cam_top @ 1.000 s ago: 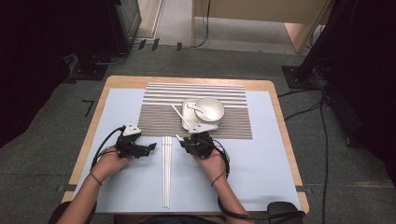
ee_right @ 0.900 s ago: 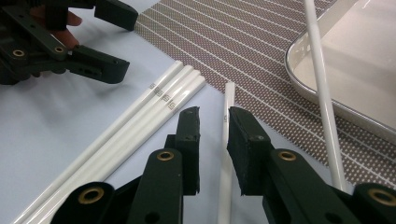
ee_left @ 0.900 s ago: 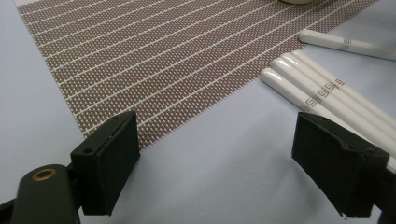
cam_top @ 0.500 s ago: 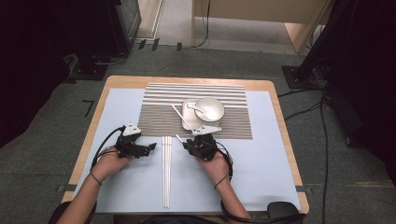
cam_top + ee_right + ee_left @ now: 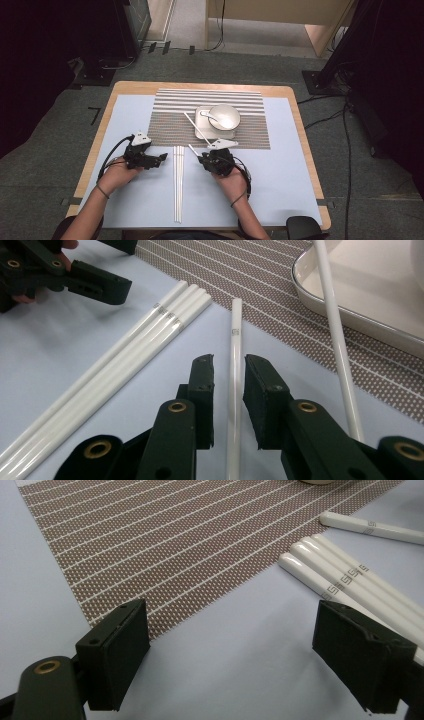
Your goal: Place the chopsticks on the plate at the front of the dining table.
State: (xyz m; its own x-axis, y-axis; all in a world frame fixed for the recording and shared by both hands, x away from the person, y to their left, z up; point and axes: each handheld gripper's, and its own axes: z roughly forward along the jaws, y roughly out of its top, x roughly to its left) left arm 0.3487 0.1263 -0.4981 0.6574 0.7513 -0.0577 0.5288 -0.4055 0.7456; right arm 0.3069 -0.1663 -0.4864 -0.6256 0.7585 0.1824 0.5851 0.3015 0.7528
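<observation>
While three white chopsticks (image 5: 178,182) are lying bundled on the blue mat, the right gripper (image 5: 228,374) is clamping a fourth chopstick (image 5: 234,347) (another is leaning on the tray (image 5: 200,131)); the left gripper (image 5: 230,645) is waiting agape.

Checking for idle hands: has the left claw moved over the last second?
No. The left claw sits at the same spot beside the three chopsticks, below the mat corner.

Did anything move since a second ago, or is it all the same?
Very little. The right tool slid slightly toward the person, one white chopstick between its jaws. The left tool stayed open and in place. The three chopsticks, the tray and the bowl did not move.
</observation>
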